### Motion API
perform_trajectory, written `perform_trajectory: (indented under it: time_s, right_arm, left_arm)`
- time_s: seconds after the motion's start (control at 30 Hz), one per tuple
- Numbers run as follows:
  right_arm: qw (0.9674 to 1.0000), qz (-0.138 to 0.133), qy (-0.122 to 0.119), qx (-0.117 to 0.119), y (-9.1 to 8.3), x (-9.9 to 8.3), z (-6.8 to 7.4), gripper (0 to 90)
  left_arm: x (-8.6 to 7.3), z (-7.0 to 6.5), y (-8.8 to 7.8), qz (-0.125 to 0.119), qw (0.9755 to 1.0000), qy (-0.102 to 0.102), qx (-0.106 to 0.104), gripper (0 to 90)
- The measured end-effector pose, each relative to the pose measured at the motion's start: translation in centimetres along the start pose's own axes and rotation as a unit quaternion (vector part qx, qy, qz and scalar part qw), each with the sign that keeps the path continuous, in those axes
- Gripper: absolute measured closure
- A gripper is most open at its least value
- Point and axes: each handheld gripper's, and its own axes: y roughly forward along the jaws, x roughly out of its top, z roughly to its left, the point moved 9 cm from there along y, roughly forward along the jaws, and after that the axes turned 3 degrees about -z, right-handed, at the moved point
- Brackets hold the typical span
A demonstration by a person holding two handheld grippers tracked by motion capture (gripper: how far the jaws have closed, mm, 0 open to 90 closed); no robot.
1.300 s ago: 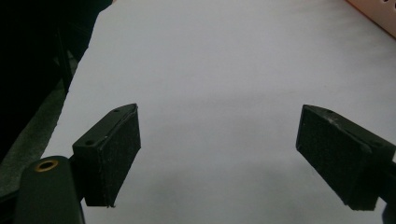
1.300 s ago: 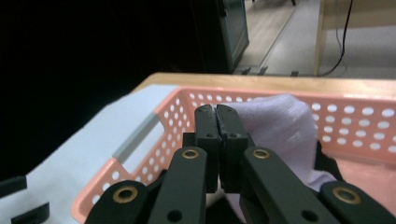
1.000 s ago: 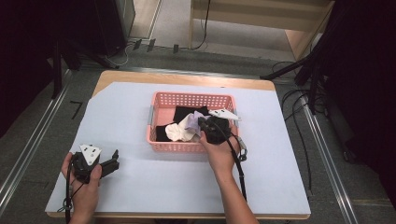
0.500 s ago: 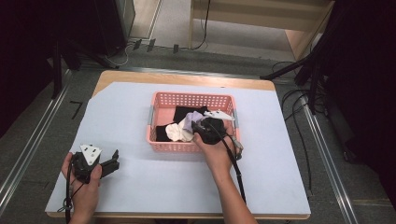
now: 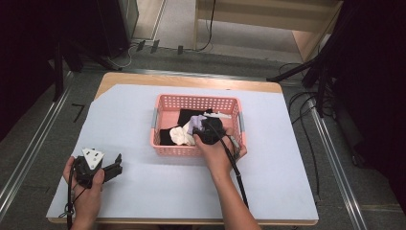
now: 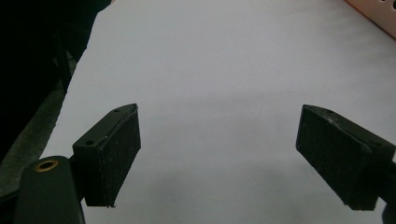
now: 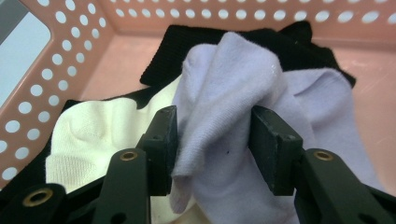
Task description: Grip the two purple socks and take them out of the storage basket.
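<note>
Straddling a lilac sock (image 7: 224, 121) in the pink basket (image 5: 163, 120), the right gripper (image 7: 212, 140) has just been opening; left gripper (image 6: 219, 154) idle, unclenched, near the table's (image 5: 287, 182) front-left corner; socks remain unsorted.

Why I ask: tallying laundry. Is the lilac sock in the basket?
In: the lilac sock lies bunched on other socks within the pink basket walls.

Right tongs (image 7: 212, 147) dropped lower into pink basket (image 5: 163, 143); jaws have just been opening, lavender sock (image 7: 224, 116) bunched between them. Sock now lies lower, on the pile.
</note>
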Motion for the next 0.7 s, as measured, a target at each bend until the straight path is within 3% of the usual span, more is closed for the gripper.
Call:
perform_trajectory:
  time_s: [0.07, 0.13, 0.2, 0.3, 0.33, 0.43, 0.5, 0.7]
  right_arm:
    - [0.9997, 0.023, 0.008, -0.002, 0.2, -0.3, 0.1, 58.5]
    - [0.9992, 0.039, 0.008, -0.006, 0.2, -0.5, 0.0, 69.7]
    - [0.9993, 0.035, -0.007, -0.012, 0.1, -0.6, -0.2, 79.5]
    - [0.9996, 0.012, -0.02, -0.013, -0.1, -0.4, -0.5, 81.6]
    - [0.999, -0.026, -0.035, -0.013, -0.6, -0.1, -0.6, 82.4]
    - [0.9967, -0.071, -0.039, -0.003, -1.5, 0.5, -0.8, 82.5]
    - [0.9951, -0.096, -0.024, 0.009, -2.2, 1.0, -0.8, 82.3]
    - [0.9899, -0.131, -0.018, 0.052, -3.8, 1.6, -0.3, 82.1]
  left_arm:
    - [0.0, 0.0, 0.0, -0.001, 1.0, 0.001, -0.002, 14.8]
    - [0.0, 0.0, 0.0, -0.001, 1.0, 0.002, -0.001, 14.8]
    - [0.0, 0.0, 0.0, -0.001, 1.0, 0.002, -0.002, 14.8]
    - [0.0, 0.0, 0.0, 0.001, 1.0, 0.001, -0.002, 14.8]
    - [0.0, -0.1, 0.1, -0.001, 1.0, 0.001, -0.005, 14.9]
    - [0.0, -0.1, 0.1, 0.0, 1.0, 0.004, -0.003, 14.9]
    - [0.0, -0.2, 0.1, -0.001, 1.0, 0.005, -0.002, 14.9]
    - [0.0, -0.2, 0.1, 0.003, 1.0, 0.009, 0.0, 14.8]
